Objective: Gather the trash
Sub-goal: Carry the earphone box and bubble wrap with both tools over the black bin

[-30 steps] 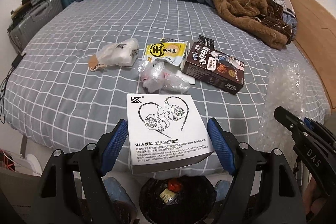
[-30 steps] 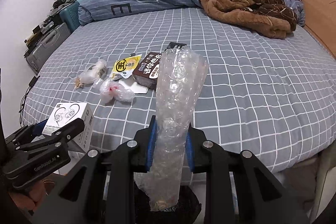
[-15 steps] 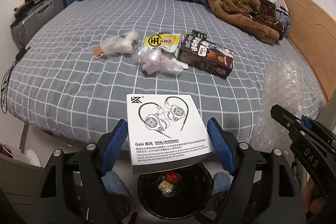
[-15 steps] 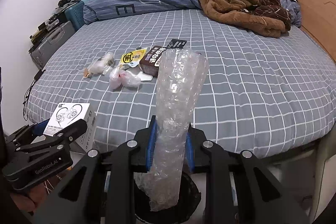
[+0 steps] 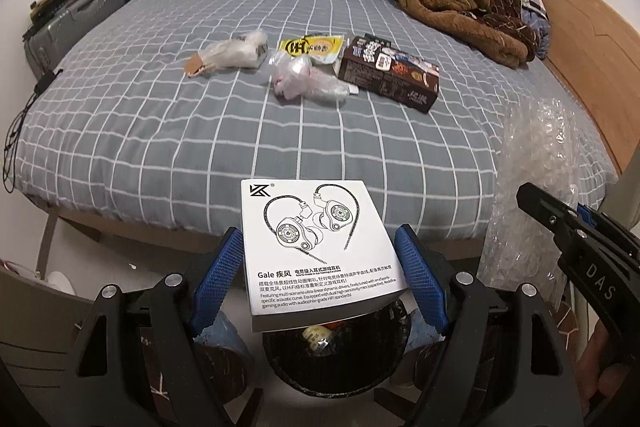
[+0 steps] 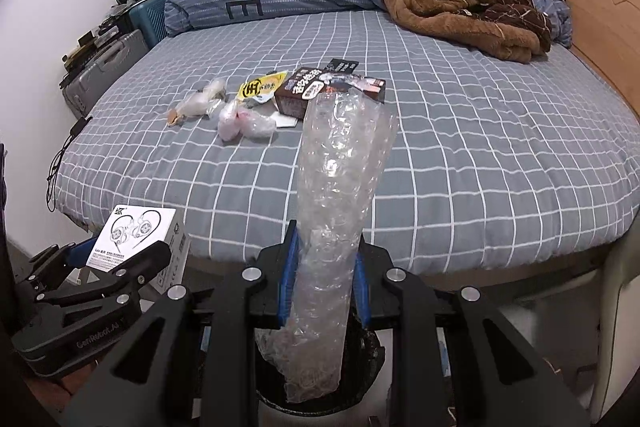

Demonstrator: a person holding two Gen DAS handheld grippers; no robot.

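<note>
white earphone box (image 5: 316,251) clamped in the left gripper (image 5: 320,279), bubble wrap (image 6: 336,223) pinched tight in the right gripper (image 6: 325,281), both directly above the black bin (image 6: 360,359). beyond the bin, on the checked bed (image 5: 160,131): wrappers (image 5: 304,79) and a brown box (image 5: 390,73).

Matt white cardboard earphone box (image 5: 316,251); clear glossy plastic bubble wrap (image 6: 336,211); soft checked cloth bedsheet (image 5: 160,131).
</note>
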